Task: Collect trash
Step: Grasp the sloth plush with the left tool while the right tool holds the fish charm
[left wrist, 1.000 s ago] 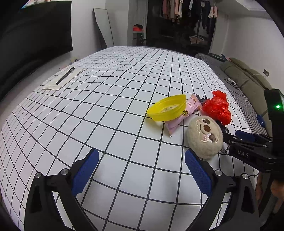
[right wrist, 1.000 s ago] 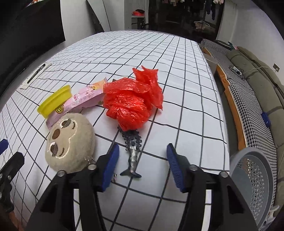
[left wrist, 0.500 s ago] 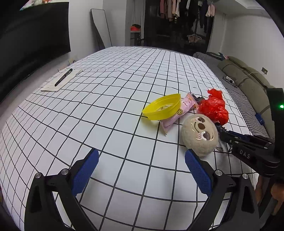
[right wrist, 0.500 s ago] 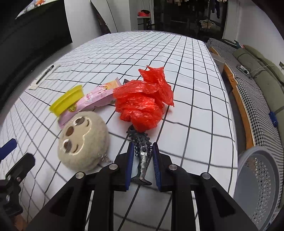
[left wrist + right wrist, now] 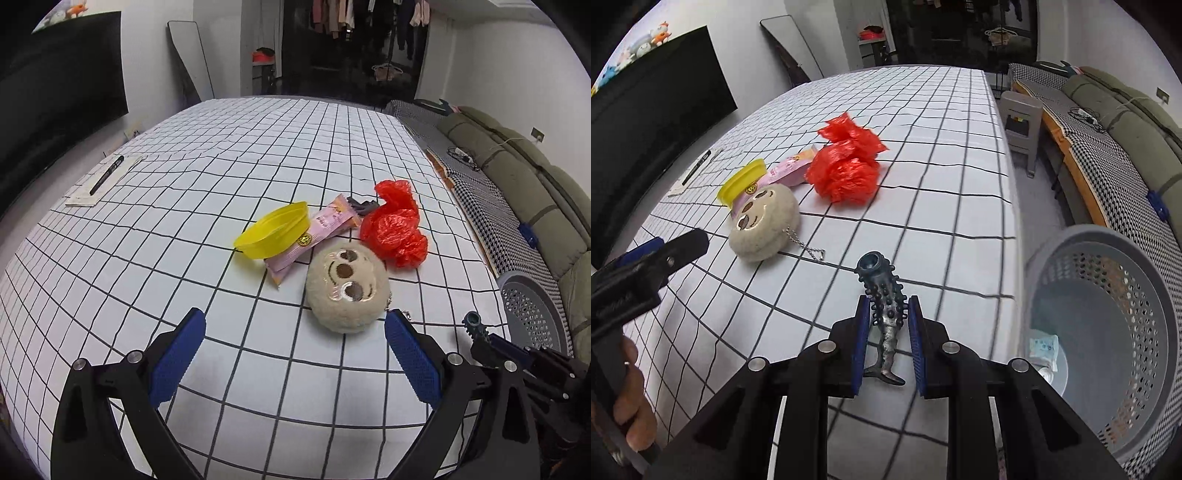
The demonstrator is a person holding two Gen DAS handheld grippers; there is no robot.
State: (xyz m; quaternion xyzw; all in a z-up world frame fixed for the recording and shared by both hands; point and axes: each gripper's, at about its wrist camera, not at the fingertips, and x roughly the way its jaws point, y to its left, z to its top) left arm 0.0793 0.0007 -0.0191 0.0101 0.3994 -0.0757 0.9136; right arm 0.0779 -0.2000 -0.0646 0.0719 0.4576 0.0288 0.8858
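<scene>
My right gripper [image 5: 886, 317] is shut on a dark knobbly fish-shaped toy [image 5: 884, 295] and holds it above the table's right edge, left of the grey basket [image 5: 1108, 332]. The toy's tip also shows in the left wrist view [image 5: 472, 321]. My left gripper [image 5: 293, 343] is open and empty over the table, just short of a beige sloth plush [image 5: 347, 288]. Behind the plush lie a crumpled red plastic bag [image 5: 395, 225], a pink snack wrapper [image 5: 314, 236] and a yellow bowl [image 5: 273, 232].
The checked tablecloth [image 5: 184, 221] covers the table. A pen on paper [image 5: 107, 177] lies at the far left. The basket on the floor holds a small white packet [image 5: 1043, 347]. A grey stool [image 5: 1021, 118] and a sofa [image 5: 1108, 122] stand to the right.
My right gripper closed on the fish toy, lifted it off the table and carried it right toward the basket. My left gripper drew back slightly and stayed open.
</scene>
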